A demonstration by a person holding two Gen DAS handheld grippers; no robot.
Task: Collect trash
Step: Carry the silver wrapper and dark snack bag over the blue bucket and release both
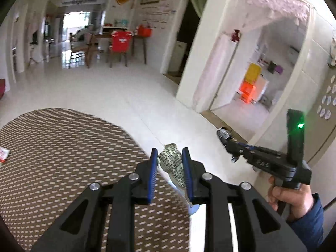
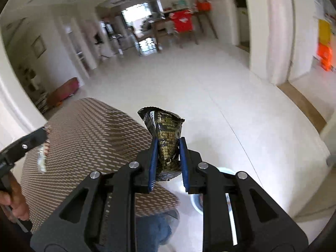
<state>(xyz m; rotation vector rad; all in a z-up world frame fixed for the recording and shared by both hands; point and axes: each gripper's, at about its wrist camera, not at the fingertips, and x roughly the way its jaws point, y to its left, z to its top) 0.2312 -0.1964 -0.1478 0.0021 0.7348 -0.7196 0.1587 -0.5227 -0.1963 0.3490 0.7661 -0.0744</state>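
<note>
Two hand-held grippers carry trash across a white-tiled room. In the left wrist view, the left gripper (image 1: 170, 157) sits at the lower centre of the frame, its blue pads clamped on a crumpled pale wrapper (image 1: 171, 163) printed with dark text, held over the right edge of a round counter (image 1: 63, 157) covered in a brown cloth with pale dashes. A small red-and-white scrap (image 1: 3, 154) lies on that counter at the far left edge of the frame. At the lower right of the same view, a hand (image 1: 294, 199) in a blue sleeve grips the handle of the right gripper (image 1: 227, 141), seen from the side with a green light glowing on its upright body; something dark and shiny shows at its tip.

In the right wrist view, the right gripper (image 2: 168, 153) fills the lower centre, its pads closed on a black wrapper with gold print (image 2: 166, 138), whose crinkled top flares above the fingertips. The wrapper hangs over the tiled floor (image 2: 210, 96) just right of the counter (image 2: 84, 138). At the left edge of the frame, the left gripper (image 2: 45, 140) appears side-on with a pale, blurred wrapper (image 2: 43, 157) hanging from it, and a hand (image 2: 12, 201) below on its handle. A white round rim (image 2: 226, 171) peeks out behind the right gripper's frame, with blue denim (image 2: 155, 226) at the bottom centre. A chair draped with a red shirt (image 2: 182, 22) stands by a table in the upper centre background.
</note>
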